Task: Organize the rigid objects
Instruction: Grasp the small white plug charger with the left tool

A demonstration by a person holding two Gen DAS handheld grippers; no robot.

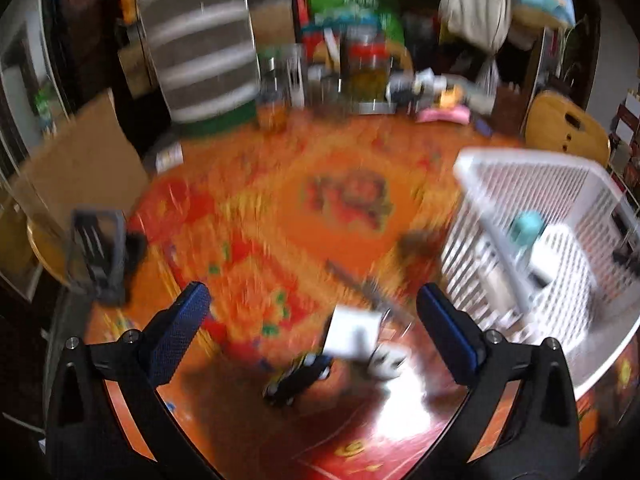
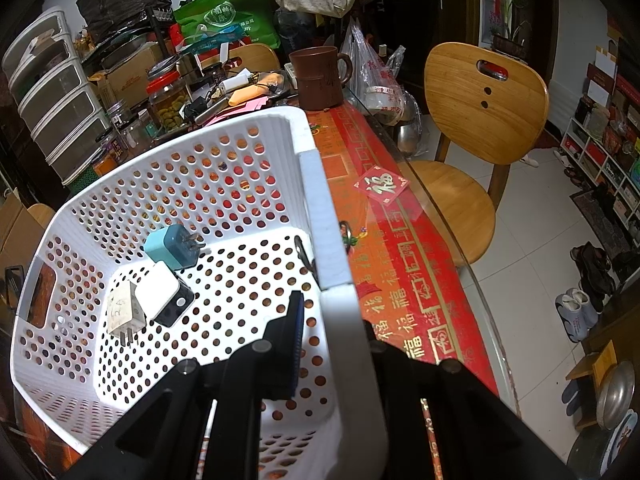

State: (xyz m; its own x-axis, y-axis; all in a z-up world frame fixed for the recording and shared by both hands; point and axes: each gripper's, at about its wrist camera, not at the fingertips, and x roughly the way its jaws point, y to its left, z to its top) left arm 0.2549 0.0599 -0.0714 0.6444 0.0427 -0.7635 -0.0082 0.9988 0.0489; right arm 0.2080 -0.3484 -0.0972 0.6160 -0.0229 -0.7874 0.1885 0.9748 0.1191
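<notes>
The left wrist view is smeared by motion. My left gripper (image 1: 314, 312) stands wide open over the red patterned table, with nothing between its blue pads. Just ahead of it lie a white square charger (image 1: 352, 336), a dark blocky object (image 1: 296, 376) and a small white round piece (image 1: 386, 362). The white perforated basket (image 1: 520, 164) is to the right. My right gripper (image 2: 336, 312) is shut on the basket's side wall (image 2: 316, 200), one finger (image 2: 296, 344) inside and the other hidden outside. Inside lie a teal charger (image 2: 172, 246), a white charger (image 2: 158, 296) and a beige plug (image 2: 124, 312).
A brown mug (image 2: 320, 78), jars and clutter crowd the table's far side. A wooden chair (image 2: 480, 108) stands past the table's glass edge on the right. A dark holder (image 1: 96, 256) and a cardboard box (image 1: 80, 160) sit at the left.
</notes>
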